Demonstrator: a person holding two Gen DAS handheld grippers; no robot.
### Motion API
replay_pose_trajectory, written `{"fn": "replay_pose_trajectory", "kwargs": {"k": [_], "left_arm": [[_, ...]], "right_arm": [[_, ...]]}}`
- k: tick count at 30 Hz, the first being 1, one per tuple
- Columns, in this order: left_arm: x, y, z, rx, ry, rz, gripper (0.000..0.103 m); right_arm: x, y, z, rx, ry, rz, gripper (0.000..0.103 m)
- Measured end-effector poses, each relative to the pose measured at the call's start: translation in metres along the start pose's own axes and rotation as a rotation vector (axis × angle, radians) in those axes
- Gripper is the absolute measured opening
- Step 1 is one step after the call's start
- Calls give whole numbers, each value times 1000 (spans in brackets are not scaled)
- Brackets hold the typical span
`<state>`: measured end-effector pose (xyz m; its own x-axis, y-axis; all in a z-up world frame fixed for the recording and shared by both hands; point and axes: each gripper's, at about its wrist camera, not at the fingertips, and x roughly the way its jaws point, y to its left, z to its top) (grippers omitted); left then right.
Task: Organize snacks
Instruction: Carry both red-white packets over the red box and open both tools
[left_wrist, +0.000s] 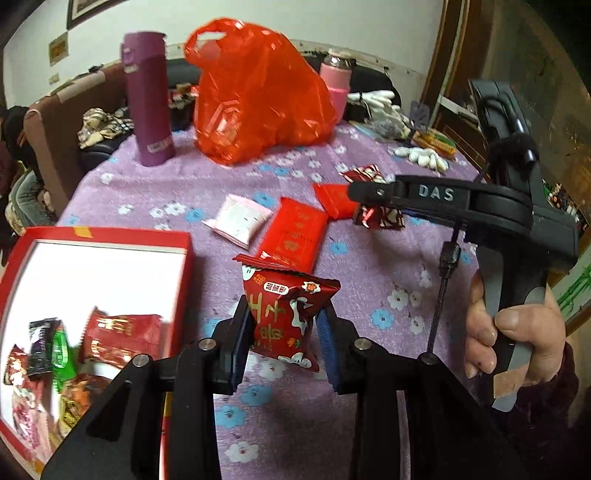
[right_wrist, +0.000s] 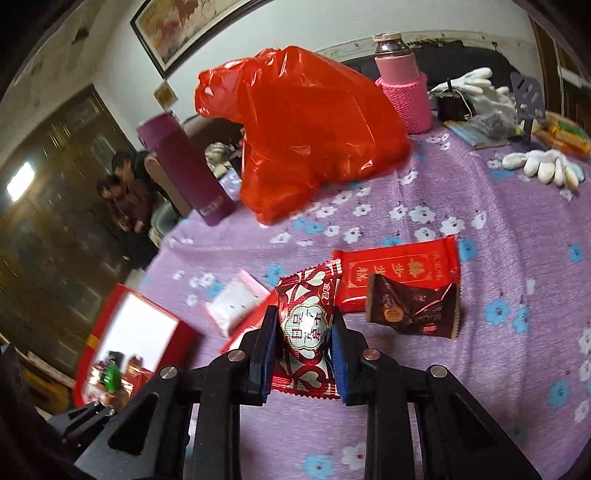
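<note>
Covering everything we work on is the purple flowered tablecloth (left_wrist: 369, 258). On it, at the far side, slumps a big red plastic bag (left_wrist: 258, 92), with a tall purple flask (left_wrist: 147, 99) to its left and a pink-sleeved bottle (right_wrist: 404, 88) behind its right shoulder; white gloves (right_wrist: 476, 83) lie beyond that.

At our near left sits the red gift box (left_wrist: 177, 236), white inside, with several wrapped snacks (left_wrist: 118, 332) already in its near corner.

Between box and bag, loose packets lie flat on the cloth: a long red packet (left_wrist: 295, 232), a pale pink packet (left_wrist: 240, 219) touching its left edge, and in the right wrist view another flat red packet (right_wrist: 399, 277) with a dark brown packet (right_wrist: 413, 306) on its near edge.

Our left gripper (left_wrist: 284, 328) pinches a red snack bag with white cartoon figures (left_wrist: 288, 310), held upright above the cloth just right of the box. Our right gripper (right_wrist: 304, 339) pinches a dark red heart-patterned candy (right_wrist: 306, 325), lifted over the flat red packets.
</note>
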<state>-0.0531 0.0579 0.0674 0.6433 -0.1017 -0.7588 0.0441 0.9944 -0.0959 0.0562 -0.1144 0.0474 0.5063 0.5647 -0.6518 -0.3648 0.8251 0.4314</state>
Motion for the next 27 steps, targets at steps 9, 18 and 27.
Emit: {"fn": "replay_pose_trajectory", "kwargs": {"k": [9, 18, 27], "left_arm": [[-31, 19, 10, -12, -123, 138, 32], [-45, 33, 9, -16, -176, 230, 32], [-54, 43, 7, -36, -199, 277, 32]], "right_arm": [[-1, 16, -6, -32, -9, 43, 26], [5, 24, -11, -58, 13, 50, 26], [7, 27, -14, -66, 18, 51, 26]]}}
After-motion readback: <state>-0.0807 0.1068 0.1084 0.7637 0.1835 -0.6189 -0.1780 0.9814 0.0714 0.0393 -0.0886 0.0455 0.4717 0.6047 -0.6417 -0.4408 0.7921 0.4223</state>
